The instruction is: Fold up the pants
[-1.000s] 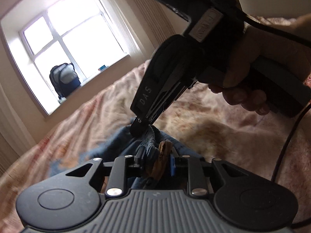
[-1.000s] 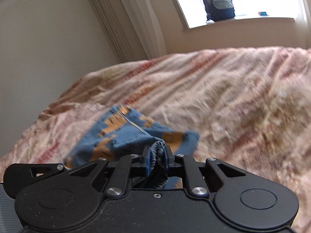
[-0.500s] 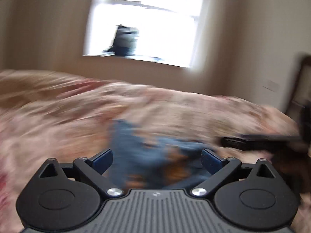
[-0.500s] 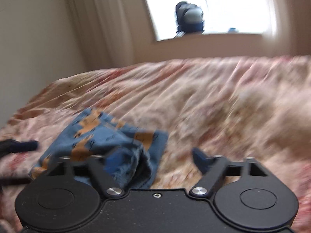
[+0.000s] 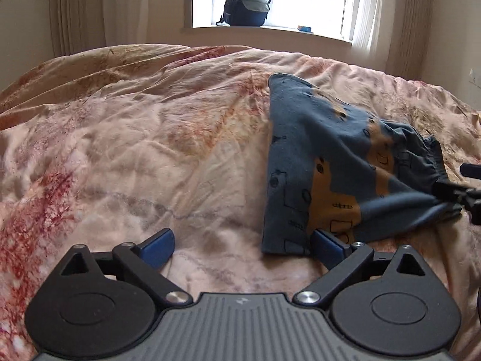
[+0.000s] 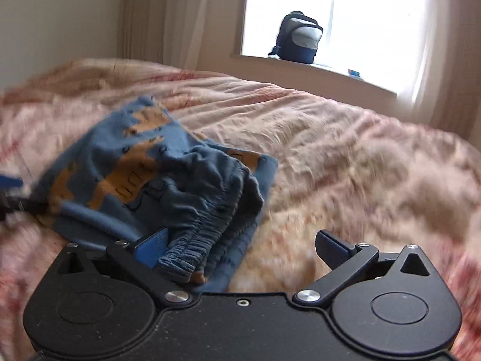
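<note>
The small blue pants (image 5: 324, 156) with orange print lie folded and rumpled on the pink patterned bedspread (image 5: 120, 150). My left gripper (image 5: 242, 240) is open over the bed, and its right finger (image 5: 326, 245) sits at the pants' near corner. Nothing lies between its pads. In the right wrist view, the pants (image 6: 144, 174) lie left of centre. Their gathered waistband (image 6: 210, 210) rests against the left pad (image 6: 151, 248) of my right gripper (image 6: 240, 243). That gripper's jaws are opening, and the far pad stands well clear of the cloth.
A dark backpack (image 5: 246, 3) stands on the windowsill beyond the bed, with a small blue item (image 5: 304, 28) beside it. Curtains hang on both sides of the window. The right gripper's fingers (image 5: 463, 192) show at the right edge of the left wrist view.
Both grippers were shut on the pants together and have let go and opened wide. The left one rolled level and drew away leftward. The pants now rest on the bed.
</note>
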The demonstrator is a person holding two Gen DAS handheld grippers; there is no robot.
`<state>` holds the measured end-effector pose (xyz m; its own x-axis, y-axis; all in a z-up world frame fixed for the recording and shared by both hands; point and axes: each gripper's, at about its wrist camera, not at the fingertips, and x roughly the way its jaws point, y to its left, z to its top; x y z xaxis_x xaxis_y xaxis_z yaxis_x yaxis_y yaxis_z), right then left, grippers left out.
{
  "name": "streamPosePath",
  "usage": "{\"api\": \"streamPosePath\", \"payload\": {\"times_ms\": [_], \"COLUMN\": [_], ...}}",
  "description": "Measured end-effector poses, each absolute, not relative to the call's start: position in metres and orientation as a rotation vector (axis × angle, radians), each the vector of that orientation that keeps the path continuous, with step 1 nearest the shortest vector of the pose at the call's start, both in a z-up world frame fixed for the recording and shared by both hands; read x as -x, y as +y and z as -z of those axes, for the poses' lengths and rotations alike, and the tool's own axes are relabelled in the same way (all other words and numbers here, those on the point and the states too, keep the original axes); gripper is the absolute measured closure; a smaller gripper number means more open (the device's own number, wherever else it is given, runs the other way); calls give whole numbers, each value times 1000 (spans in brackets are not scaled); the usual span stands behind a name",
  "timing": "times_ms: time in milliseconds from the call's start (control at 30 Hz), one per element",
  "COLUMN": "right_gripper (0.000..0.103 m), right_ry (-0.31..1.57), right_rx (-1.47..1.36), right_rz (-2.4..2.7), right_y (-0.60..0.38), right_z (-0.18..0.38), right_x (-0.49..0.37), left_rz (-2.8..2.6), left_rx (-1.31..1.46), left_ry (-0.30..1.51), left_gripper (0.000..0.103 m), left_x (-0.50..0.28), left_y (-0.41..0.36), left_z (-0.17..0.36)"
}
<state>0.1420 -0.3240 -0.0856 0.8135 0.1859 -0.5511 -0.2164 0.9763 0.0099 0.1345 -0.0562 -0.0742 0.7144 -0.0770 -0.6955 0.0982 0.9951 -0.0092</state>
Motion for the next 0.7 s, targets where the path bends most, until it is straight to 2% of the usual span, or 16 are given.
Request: {"api": "streamPosePath", "payload": {"times_ms": [100,200,300,400,500,567,700], "right_gripper": [1,1,1,1,1,1,1], "right_ry": [539,439,458,482,537,538,498], "right_rx": [6,-14,-41,24,176,198,121], "right_rz": [-223,-189,-211,-247,-193,-180,-95], "right_y": [-333,-340,-336,-319,-309,-318,-343], "right_z": [72,54,50,56,75,86,79], "right_x": [-138,-144,-176,-207,-230,-237,-233], "left_rz": [130,172,238,241,166,163,136], "left_rx": [22,132,140,5,-205,-200,-116], "left_ry": [789,683,616,570,630,654,639], "left_gripper": [2,0,0,0,3,3,3], "left_x": [-138,-151,-189,-238,-282,-293,-292], "left_y": [-50,-45,-60,-87,-111,-110,-95], "left_z": [58,33,17,26,62,75,67]}}
